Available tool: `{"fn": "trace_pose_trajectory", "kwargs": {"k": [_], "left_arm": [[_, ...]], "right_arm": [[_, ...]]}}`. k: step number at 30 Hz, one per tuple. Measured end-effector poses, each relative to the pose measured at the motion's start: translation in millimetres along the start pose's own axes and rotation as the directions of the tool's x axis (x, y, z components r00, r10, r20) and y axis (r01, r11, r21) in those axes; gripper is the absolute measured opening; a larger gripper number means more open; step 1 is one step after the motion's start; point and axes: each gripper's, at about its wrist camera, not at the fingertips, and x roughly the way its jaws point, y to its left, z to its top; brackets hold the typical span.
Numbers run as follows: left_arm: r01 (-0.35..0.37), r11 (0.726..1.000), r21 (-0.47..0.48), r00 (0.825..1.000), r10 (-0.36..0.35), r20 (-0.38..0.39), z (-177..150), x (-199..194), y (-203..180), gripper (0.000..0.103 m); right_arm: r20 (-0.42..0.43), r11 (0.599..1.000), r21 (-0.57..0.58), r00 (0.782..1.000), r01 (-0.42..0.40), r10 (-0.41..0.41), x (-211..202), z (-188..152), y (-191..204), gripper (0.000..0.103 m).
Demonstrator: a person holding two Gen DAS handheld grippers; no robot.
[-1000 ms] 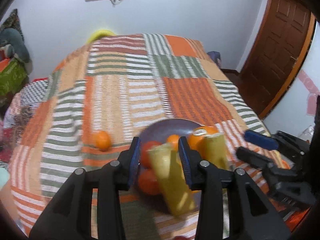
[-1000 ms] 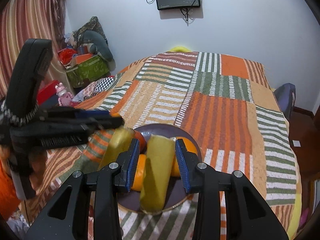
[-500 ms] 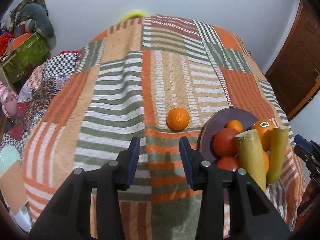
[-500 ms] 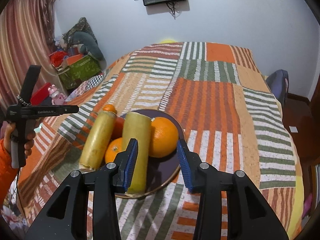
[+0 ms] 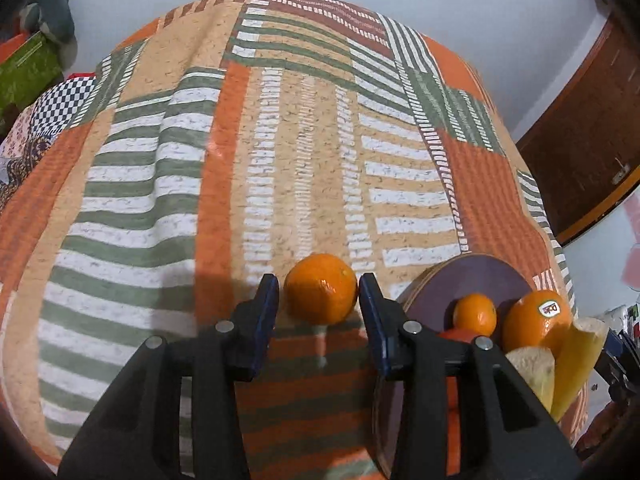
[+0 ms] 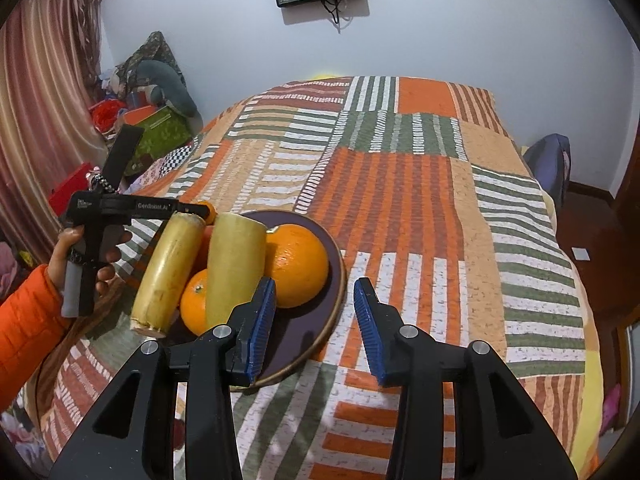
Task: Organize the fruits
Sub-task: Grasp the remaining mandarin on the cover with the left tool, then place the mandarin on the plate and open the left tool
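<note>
Well to the left in the right wrist view, a hand [image 6: 86, 248] in an orange sleeve [image 6: 28, 320] grips the left tool [image 6: 200, 211], seen side-on with its tips reaching past the plate [image 6: 320, 336]. From its own camera that left tool [image 5: 319, 300] stands released, its blue pads [image 5: 267, 320] spread on either side of a loose orange [image 5: 321, 288] that lies on the striped bedspread [image 5: 280, 140], just beside the plate's [image 5: 480, 276] rim. I cannot tell whether either pad touches the fruit. On the dark plate sit a small orange [image 5: 475, 314], a larger orange with a sticker [image 5: 536, 320], a reddish fruit mostly hidden behind the tool, and two pale yellow cut stalks [image 5: 576, 356] leaning over the fruit. Further right, the right tool [image 6: 316, 320] hangs released over the plate's near edge, grasping nothing, its left pad just in front of the big orange [image 6: 296, 266].
</note>
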Motion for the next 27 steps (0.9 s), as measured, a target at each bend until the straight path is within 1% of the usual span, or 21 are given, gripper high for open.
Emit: {"fn": "trace_pose_trajectory", "kwargs": {"k": [1, 2, 3, 6, 7, 10, 15, 19, 23, 27], "left_arm": [[0.002, 1.000, 0.004, 1.000, -0.002, -0.005, 0, 2, -1, 0.040], [0.008, 1.000, 0.006, 1.000, -0.008, -0.010, 0, 4, -3, 0.037], [0.007, 1.000, 0.011, 1.000, -0.007, -0.014, -1, 5, -5, 0.037], [-0.030, 0.998, 0.046, 1.000, 0.030, -0.004, -3, -1, -13, 0.037], [-0.031, 0.998, 0.046, 1.000, 0.031, 0.000, -3, -5, -15, 0.037], [-0.016, 0.999, 0.048, 0.999, 0.015, 0.032, -7, -28, -22, 0.037], [-0.006, 0.990, 0.143, 0.996, -0.008, 0.094, -20, -78, -58, 0.037], [0.016, 0.975, 0.223, 0.993, -0.042, 0.110, -33, -99, -94, 0.037], [0.029, 0.960, 0.278, 0.994, -0.057, 0.093, -40, -98, -121, 0.037], [0.015, 0.953, 0.304, 0.997, -0.035, 0.062, -45, -84, -136, 0.037]], "right_arm": [[-0.003, 1.000, 0.004, 1.000, 0.002, -0.002, 1, 0, -1, 0.037], [-0.005, 1.000, 0.008, 1.000, 0.002, -0.002, 2, -1, -2, 0.037], [-0.007, 1.000, 0.011, 1.000, 0.003, -0.003, 2, -2, -3, 0.037], [-0.008, 1.000, 0.020, 1.000, 0.002, -0.001, 1, -3, -4, 0.037], [-0.006, 1.000, 0.022, 1.000, 0.003, -0.003, 1, -4, -4, 0.037], [0.000, 1.000, 0.023, 1.000, -0.001, 0.001, -3, -3, -2, 0.037], [0.015, 1.000, -0.004, 1.000, 0.005, -0.005, -9, -2, 6, 0.037], [0.023, 1.000, -0.013, 1.000, -0.006, 0.006, -13, -2, 12, 0.037], [0.018, 1.000, -0.024, 1.000, -0.017, 0.018, -14, -5, 20, 0.037], [0.010, 0.999, -0.036, 1.000, -0.027, 0.027, -16, -7, 25, 0.037]]}}
